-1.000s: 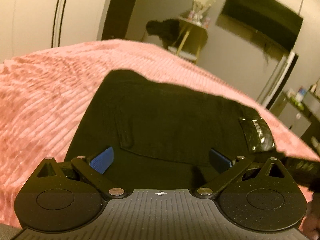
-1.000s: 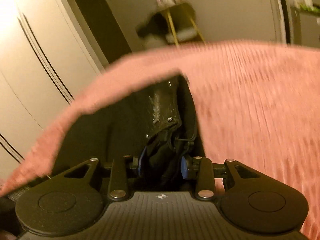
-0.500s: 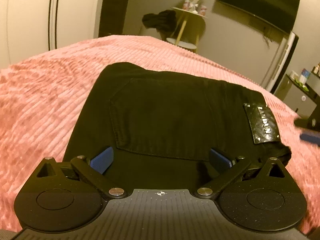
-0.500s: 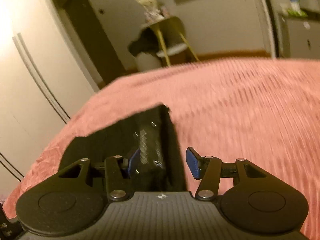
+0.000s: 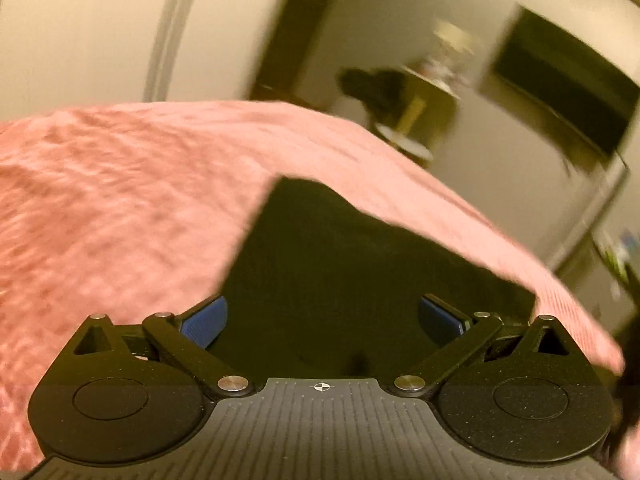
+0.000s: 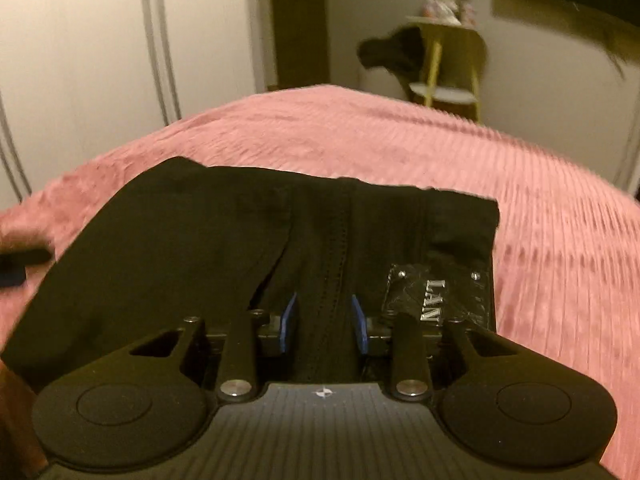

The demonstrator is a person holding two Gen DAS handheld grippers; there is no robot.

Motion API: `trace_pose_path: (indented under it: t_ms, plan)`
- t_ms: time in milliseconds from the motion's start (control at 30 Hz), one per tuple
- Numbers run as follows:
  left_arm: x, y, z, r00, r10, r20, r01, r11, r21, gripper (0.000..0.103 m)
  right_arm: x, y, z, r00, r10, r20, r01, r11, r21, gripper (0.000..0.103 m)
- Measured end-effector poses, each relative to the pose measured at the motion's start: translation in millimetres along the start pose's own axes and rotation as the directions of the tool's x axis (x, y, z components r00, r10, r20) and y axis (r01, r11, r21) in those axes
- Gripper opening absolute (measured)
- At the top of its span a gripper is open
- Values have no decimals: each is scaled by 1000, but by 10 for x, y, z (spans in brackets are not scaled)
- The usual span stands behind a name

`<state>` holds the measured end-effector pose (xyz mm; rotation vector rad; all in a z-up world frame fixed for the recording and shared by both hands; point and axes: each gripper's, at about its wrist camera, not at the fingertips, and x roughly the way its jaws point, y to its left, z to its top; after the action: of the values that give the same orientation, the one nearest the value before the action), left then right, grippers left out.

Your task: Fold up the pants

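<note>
The black pants (image 6: 208,240) lie folded on a pink ribbed bedspread (image 6: 400,140), with a shiny black brand patch (image 6: 436,292) near the waistband at the right. My right gripper (image 6: 323,318) hovers just over the centre seam with its blue pads partly apart and nothing clamped. In the left wrist view the pants (image 5: 360,264) are a blurred dark slab on the bedspread (image 5: 120,200). My left gripper (image 5: 322,320) is wide open over their near edge and empty.
A yellow side table (image 6: 444,64) with dark clothing draped on it stands beyond the bed. White wardrobe doors (image 6: 80,60) are at the left. A dark wall screen (image 5: 560,80) hangs at the right. Part of the other gripper (image 6: 16,268) shows at the left edge.
My right gripper let go of the pants' edge, opened, and swung round over the waistband. My left gripper stayed open and moved; its view is now blurred and tilted.
</note>
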<state>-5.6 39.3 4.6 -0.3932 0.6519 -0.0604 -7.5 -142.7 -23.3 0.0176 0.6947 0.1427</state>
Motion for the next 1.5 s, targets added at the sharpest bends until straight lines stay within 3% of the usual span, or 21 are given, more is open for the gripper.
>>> trace_pose_path:
  t_ms: [100, 200, 300, 400, 500, 633, 733, 967, 1067, 1133, 1167, 1200, 1267, 1333, 1367, 1433, 1500]
  plan:
    - [230, 120, 142, 998, 24, -50, -27, 998, -64, 103, -5, -41, 66, 1000, 22, -7, -21, 1000, 19, 28]
    - [358, 81, 321, 999, 0, -36, -3, 998, -69, 103, -115, -213, 124, 995, 86, 45, -90, 992, 90, 28]
    - [489, -92, 502, 1000, -12, -4, 12, 1000, 10, 103, -245, -421, 246, 986, 51, 161, -76, 985, 157, 29]
    - [797, -336, 582, 998, 4, -67, 4, 993, 115, 103, -186, -569, 309, 982, 10, 187, -48, 979, 200, 29]
    - [1099, -568, 565, 990, 20, -137, 11, 975, 222, 103, -33, -610, 313, 986, -9, 168, -21, 983, 180, 29]
    - [1325, -735, 469, 988, 73, -133, -25, 943, 332, 103, 175, -621, 297, 996, -44, 83, 33, 991, 129, 29]
    - [1442, -780, 368, 988, 95, -119, -43, 923, 383, 103, 284, -737, 264, 999, -28, 33, 22, 985, 169, 29]
    - [1510, -723, 236, 996, 83, -39, -62, 920, 388, 103, 331, -811, 189, 999, -3, 47, -5, 986, 164, 29]
    - [1385, -716, 280, 993, 100, -58, -70, 921, 382, 103, 188, -941, 150, 994, 71, 85, -88, 971, 221, 34]
    - [1222, -682, 266, 991, 107, -79, -66, 912, 406, 103, 81, -1063, 145, 990, 124, 61, -136, 951, 279, 43]
    - [1123, -655, 239, 990, 110, -83, -66, 905, 421, 103, 11, -1134, 132, 988, 140, 60, -151, 938, 311, 52]
    - [1018, -615, 203, 990, 110, -83, -65, 902, 427, 103, -68, -1209, 107, 989, 140, 53, -150, 926, 348, 67]
    - [811, -451, 140, 986, 121, -115, -64, 911, 408, 103, -171, -1363, 43, 991, 135, 9, -125, 892, 434, 72]
    - [667, -192, 108, 980, 116, -160, -58, 943, 329, 103, -179, -1483, -34, 987, 156, -45, -111, 852, 512, 73]
    - [628, -50, 119, 977, 106, -185, -55, 963, 262, 103, -149, -1547, -85, 981, 183, -68, -114, 820, 560, 75]
    - [602, 299, 200, 971, 28, -236, -19, 999, 40, 103, -45, -1669, -202, 956, 284, -67, -172, 734, 657, 76]
    - [660, 561, 267, 962, -65, -265, 27, 990, -141, 103, 46, -1747, -271, 939, 339, -63, -200, 686, 699, 78]
